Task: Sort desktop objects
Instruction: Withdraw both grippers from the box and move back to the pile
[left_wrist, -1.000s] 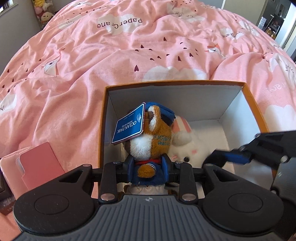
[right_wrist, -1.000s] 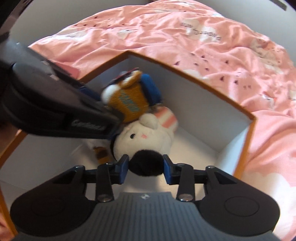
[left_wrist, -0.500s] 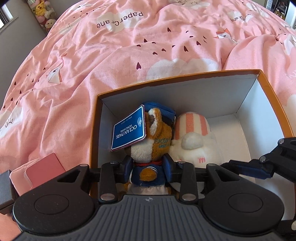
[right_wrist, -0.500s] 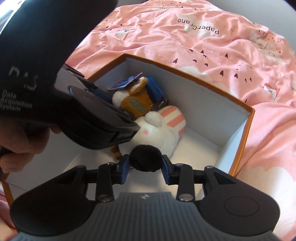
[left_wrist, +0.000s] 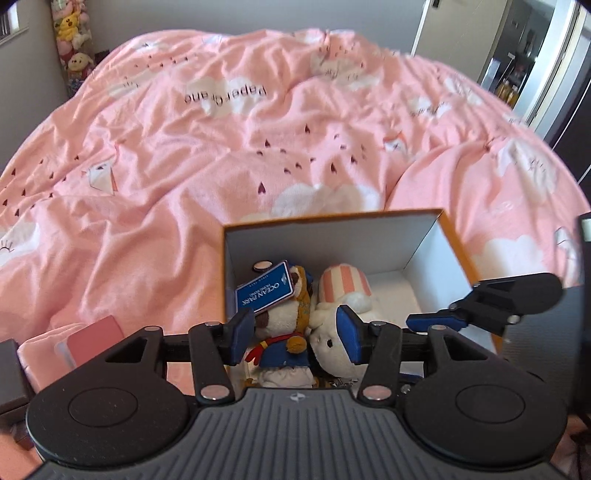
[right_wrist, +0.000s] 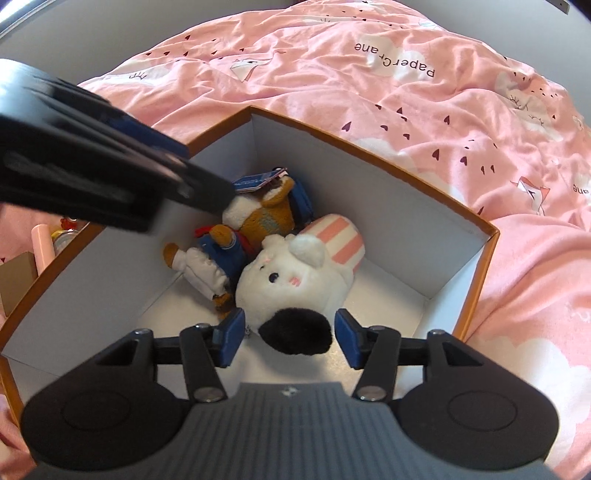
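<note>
Inside the box (right_wrist: 436, 254), we spread both jaws wide, just opening, leaving bear (right_wrist: 258, 218) and bunny (right_wrist: 295, 280) stowed together.

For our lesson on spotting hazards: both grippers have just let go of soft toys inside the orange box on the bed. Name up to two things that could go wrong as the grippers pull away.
1. The right gripper has just been opening, yet the white plush's black tuft sits between its pads; lifting could snag it.
2. The left gripper, jaws also just opened, hangs close over the bear plush, whose blue tag sticks up and might catch.
</note>
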